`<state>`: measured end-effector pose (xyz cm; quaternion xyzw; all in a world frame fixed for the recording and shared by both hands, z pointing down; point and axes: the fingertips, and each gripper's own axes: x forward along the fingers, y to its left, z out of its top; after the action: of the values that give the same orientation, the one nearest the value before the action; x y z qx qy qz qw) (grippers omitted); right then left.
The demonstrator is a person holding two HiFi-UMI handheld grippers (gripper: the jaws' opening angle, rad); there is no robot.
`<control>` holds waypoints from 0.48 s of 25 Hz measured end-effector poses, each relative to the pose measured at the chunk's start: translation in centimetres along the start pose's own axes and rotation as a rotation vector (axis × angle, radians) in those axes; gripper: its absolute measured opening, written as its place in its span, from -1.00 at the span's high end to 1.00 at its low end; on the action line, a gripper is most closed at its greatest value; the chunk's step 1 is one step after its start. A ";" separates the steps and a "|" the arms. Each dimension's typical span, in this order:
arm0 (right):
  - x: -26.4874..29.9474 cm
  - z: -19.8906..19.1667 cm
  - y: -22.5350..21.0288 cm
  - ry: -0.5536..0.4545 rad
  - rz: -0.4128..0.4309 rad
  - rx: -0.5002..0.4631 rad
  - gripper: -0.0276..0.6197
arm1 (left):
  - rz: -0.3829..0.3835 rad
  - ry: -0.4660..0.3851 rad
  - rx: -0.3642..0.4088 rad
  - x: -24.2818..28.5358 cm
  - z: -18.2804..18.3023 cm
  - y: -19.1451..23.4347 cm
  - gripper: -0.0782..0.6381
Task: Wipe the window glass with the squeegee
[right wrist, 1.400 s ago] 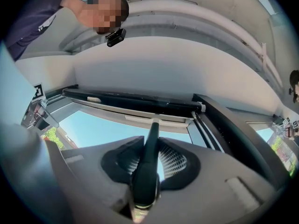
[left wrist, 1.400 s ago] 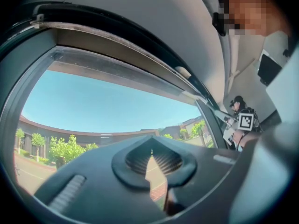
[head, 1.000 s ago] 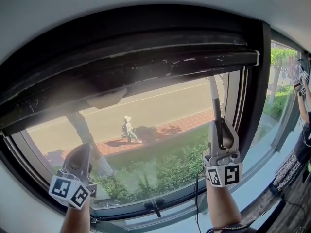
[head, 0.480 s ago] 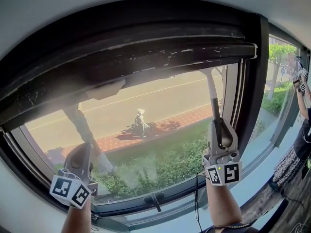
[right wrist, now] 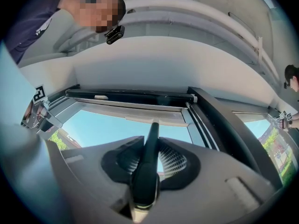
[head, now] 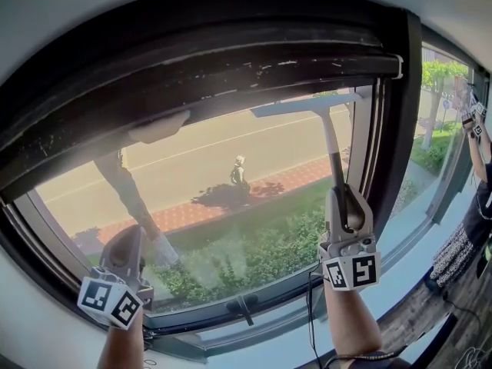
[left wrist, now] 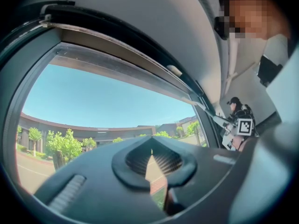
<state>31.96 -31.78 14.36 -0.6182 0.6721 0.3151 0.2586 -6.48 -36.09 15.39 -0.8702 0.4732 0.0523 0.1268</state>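
Both jaws of the right gripper (right wrist: pixel 148 162) are clenching the dark handle of the squeegee (head: pixel 331 141), and the handle is rising straight up from between them. I judge that this tight hold is needed so that the blade is not turning when it is pressed on the pane. The blade (head: pixel 304 106) is stretching across the upper right part of the window glass (head: pixel 207 198), just under the dark top frame (head: pixel 231 60), so a downward stroke is probably beginning from there. The jaws of the left gripper (left wrist: pixel 150 161) are pressed together with nothing between them. This gripper is hanging low at the bottom left corner of the window, well apart from the squeegee, and so it is leaving the glass free for the wipe.
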 end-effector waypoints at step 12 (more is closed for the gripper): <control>-2.3 -1.2 0.3 0.046 -0.007 0.015 0.60 | 0.011 0.032 0.009 -1.6 -0.6 -0.3 0.77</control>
<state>31.90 -31.07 16.90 -0.6256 0.6782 0.2947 0.2487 -7.10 -34.80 16.30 -0.8676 0.4804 0.0368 0.1229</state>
